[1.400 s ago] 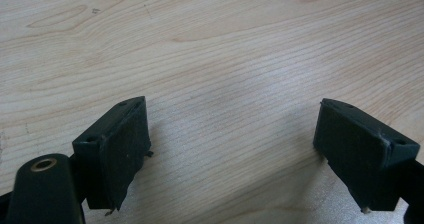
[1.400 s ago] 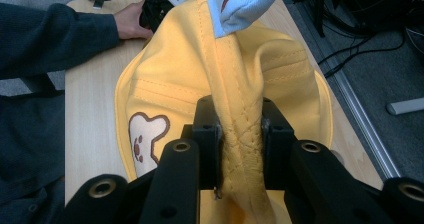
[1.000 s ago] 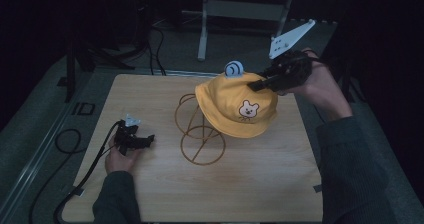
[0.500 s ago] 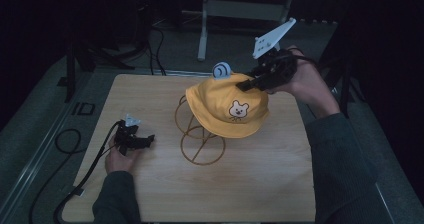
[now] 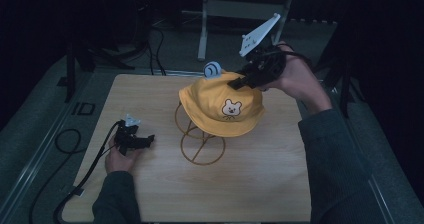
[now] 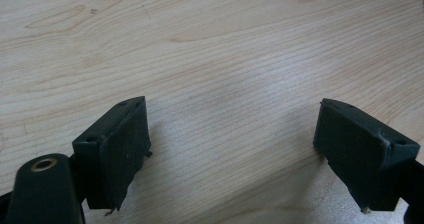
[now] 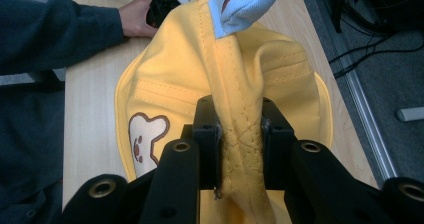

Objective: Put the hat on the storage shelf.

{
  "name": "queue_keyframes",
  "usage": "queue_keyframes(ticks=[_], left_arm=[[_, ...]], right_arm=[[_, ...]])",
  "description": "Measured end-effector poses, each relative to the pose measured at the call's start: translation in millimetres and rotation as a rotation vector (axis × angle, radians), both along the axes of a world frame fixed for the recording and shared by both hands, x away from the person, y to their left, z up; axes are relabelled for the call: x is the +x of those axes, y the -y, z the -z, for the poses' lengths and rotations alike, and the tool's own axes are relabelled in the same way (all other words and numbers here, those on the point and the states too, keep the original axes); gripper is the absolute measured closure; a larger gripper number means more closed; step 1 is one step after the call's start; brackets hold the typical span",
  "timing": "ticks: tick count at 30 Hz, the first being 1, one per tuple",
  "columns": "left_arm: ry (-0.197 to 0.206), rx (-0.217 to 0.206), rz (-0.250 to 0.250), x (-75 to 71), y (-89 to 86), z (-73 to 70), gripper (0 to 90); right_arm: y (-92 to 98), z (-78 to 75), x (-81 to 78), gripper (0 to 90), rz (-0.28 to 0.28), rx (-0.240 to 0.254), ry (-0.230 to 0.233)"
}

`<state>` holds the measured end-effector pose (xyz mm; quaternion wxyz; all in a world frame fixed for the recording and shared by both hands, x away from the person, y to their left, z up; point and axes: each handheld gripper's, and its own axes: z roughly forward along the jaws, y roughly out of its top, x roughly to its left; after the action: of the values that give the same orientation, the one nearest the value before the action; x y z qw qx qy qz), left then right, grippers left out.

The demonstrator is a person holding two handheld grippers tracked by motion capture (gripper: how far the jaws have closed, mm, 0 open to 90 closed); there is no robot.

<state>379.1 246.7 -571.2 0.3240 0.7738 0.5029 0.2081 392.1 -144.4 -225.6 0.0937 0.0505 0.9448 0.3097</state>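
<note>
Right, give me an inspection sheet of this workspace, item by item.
Surface: light wooden table, bare in the near part.
Job's things: yellow hat with a bear face, draped over a wire stand; a blue striped tag sticks up at its top.
Clutter: nothing seen.
Grippers: right gripper shut on a fold of the hat's crown; left gripper open, resting low on the table, nothing between its jaws.
Cables: one black cable trails from the left gripper off the table's near left edge; more lie on the floor behind.
Surroundings: dark room, grey floor, a metal post behind the table.
</note>
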Motion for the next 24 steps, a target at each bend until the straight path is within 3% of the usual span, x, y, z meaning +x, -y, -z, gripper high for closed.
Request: queue_keyframes(ticks=[10,24], left_arm=[[0.001,0.000,0.000,0.0,0.1,0.1,14.6],[0.002,-0.001,0.000,0.0,0.2,0.2,14.6]], right_arm=[[-9.6,-0.7,1.4,74.8,-0.008,-0.026,-0.004],[-37.7,2.8,3.2,74.6,-0.029,-0.070,-0.020]])
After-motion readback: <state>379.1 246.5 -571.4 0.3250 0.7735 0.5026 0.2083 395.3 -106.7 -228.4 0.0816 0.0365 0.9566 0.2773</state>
